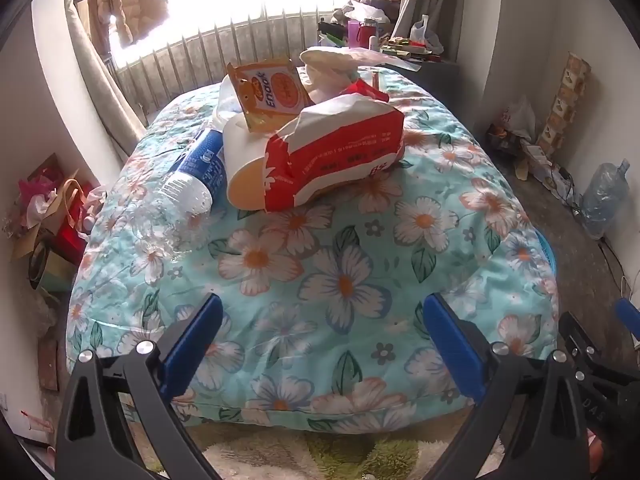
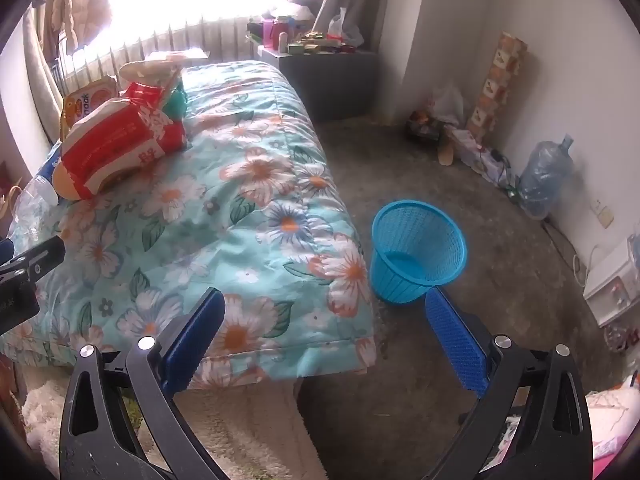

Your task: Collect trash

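Blue basket (image 2: 418, 252) beside floral quilt (image 2: 224, 200) | water jug (image 2: 546, 176) by wall

Bare quilt (image 1: 344, 280) lies open before the trash pile (image 1: 312, 148).

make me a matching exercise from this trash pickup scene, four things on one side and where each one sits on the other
Things:
1. blue mesh plastic wastebasket
2. clear crushed plastic bottle with blue label
3. red and white soft tissue pack
4. orange snack wrapper

Places:
A. propped up behind the tissue pack
B. on the bare floor beside the bed
C. on the quilt, at the pile's left edge in the left wrist view
D. front of the pile on the floral quilt

Pairs: 1-B, 2-C, 3-D, 4-A
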Demonstrator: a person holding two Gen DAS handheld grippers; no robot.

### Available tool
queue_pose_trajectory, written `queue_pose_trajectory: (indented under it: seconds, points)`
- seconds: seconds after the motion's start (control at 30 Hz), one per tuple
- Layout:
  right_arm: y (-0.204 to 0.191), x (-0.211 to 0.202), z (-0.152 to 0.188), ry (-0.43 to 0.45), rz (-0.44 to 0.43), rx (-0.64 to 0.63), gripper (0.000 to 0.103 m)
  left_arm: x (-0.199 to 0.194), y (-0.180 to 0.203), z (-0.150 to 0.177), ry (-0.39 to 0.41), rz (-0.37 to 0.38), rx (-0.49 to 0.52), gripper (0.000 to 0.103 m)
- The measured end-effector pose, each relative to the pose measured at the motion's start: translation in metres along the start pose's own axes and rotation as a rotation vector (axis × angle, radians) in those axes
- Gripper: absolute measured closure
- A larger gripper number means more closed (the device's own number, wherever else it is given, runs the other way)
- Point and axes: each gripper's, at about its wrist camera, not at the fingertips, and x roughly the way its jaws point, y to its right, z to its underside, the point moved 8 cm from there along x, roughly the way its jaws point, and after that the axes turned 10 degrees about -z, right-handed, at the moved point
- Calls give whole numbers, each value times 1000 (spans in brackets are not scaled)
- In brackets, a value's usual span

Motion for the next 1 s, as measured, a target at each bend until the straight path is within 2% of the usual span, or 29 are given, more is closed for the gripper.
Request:
queue_pose_trajectory:
  seconds: [0.33, 1.0]
  points:
    - [-1, -2, -2, 11, 2, 1, 7, 1, -7, -3, 8, 3, -28, 5]
    - [7, -3, -5, 14, 25, 10, 7, -2, -3, -4, 16, 6, -2, 5]
